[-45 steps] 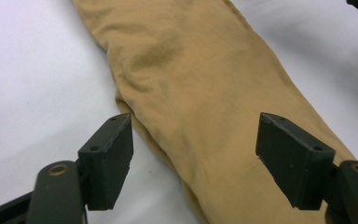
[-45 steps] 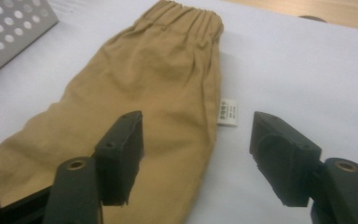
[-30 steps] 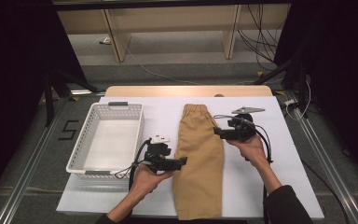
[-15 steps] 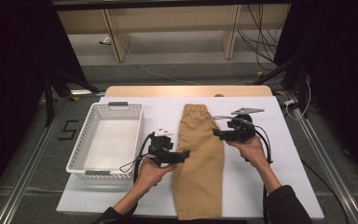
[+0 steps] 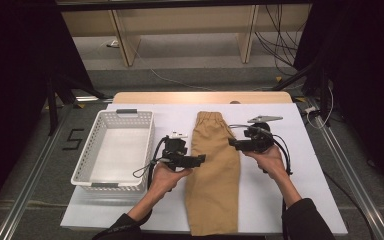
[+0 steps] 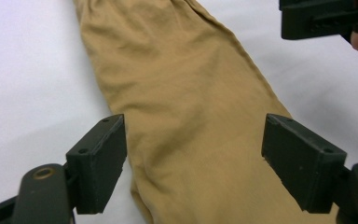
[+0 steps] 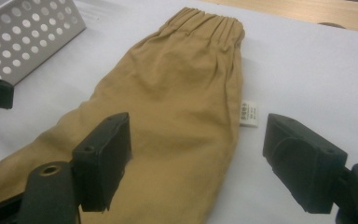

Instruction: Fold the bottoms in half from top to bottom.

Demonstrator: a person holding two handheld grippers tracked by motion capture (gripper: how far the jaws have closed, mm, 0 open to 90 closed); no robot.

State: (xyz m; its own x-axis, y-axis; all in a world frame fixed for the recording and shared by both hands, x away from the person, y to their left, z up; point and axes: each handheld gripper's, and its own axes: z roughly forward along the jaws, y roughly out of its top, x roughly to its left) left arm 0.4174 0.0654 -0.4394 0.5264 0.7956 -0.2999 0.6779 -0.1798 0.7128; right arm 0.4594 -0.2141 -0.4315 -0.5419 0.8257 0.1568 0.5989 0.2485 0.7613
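the white table cover spreads under everything i work over, and the tan trousers lie folded lengthwise down its middle, elastic waistband at the far end, legs running back toward me. to the left of them sits the white perforated basket, near the cloth but apart from it. my left gripper hangs at the trousers' left edge about halfway along, its jaws spread wide; in the left gripper view the cloth lies between them, neither pad touching it. my right gripper hovers at the right edge, nearer the waistband, jaws likewise spread wide and holding nothing. in the right gripper view a small white care label sticks out from the side seam, just below the gathered waistband.
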